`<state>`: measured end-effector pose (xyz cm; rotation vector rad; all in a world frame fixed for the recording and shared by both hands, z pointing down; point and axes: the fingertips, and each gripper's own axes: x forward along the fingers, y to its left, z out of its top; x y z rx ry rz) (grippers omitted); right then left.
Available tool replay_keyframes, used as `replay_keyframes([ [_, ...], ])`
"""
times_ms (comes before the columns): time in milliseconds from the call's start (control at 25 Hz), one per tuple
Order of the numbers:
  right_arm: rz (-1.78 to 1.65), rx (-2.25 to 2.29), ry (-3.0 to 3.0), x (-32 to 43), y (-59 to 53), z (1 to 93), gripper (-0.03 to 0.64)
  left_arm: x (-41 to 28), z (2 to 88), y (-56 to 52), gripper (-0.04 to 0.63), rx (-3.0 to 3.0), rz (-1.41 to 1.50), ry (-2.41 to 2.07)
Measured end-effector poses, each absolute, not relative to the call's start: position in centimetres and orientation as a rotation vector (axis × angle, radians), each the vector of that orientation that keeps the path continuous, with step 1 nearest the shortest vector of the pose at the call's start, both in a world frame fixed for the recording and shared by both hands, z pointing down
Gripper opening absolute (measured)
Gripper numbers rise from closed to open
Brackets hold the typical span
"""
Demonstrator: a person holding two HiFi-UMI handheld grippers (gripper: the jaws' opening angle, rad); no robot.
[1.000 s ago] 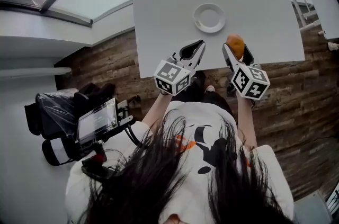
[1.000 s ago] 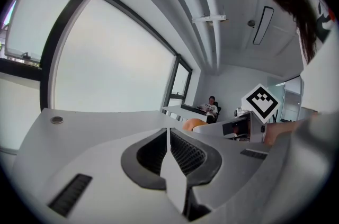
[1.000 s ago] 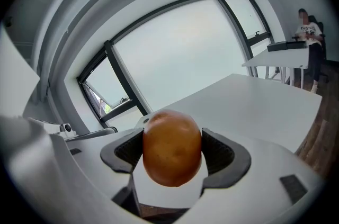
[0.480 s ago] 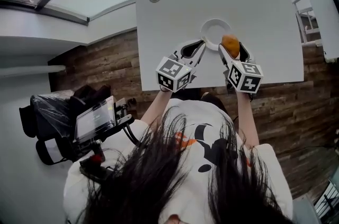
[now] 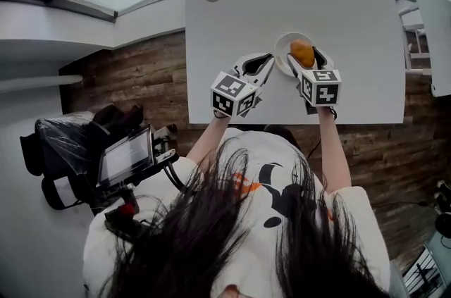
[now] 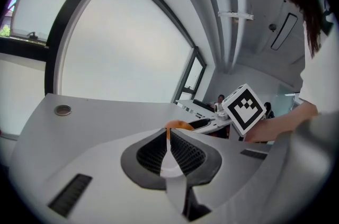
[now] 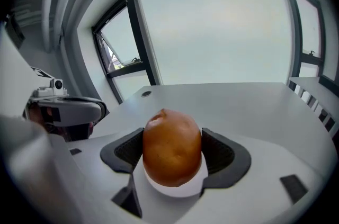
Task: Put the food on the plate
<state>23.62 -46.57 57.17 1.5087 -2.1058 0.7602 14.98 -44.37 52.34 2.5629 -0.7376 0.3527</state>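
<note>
While the right claw (image 7: 172, 150) hangs over the white plate (image 5: 280, 57): its pads pinch the round brown food (image 7: 172, 135) from both sides.
Food: above the plate's middle; whether it touches, I can't tell.
Release: I'd lower it to rest, then spread gently, since it may roll.
Left claw (image 6: 168, 143): pressed together, empty, just left of the plate.

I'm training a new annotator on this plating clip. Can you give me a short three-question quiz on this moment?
1. True or false: the left gripper holds the food.
2. What lies directly under the food? A) a tray B) the white plate C) a bowl
3. Fill in: the left gripper's jaws are ___.
Key: 1 false, the right gripper grips it; 2 B; 3 shut, with nothing between them.
</note>
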Motion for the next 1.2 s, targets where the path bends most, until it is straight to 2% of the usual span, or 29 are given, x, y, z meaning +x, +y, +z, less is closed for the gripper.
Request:
replay_keyframes([
  [520,0.652,1.323,-2.002,23.3,-48.9,62.6,0.328,13.5,53.0,-46.2,0.006,2.514,0.336,-0.761],
  [1000,0.588,1.282,-1.998,22.8,-48.9,62.8,0.328,13.2,52.7,-46.5,0.006,2.488,0.295,-0.776],
  [1200,0.669,1.315,-1.987,23.1,-49.1,63.0,0.328,13.1,52.8,-46.6,0.006,2.487,0.296,-0.782],
])
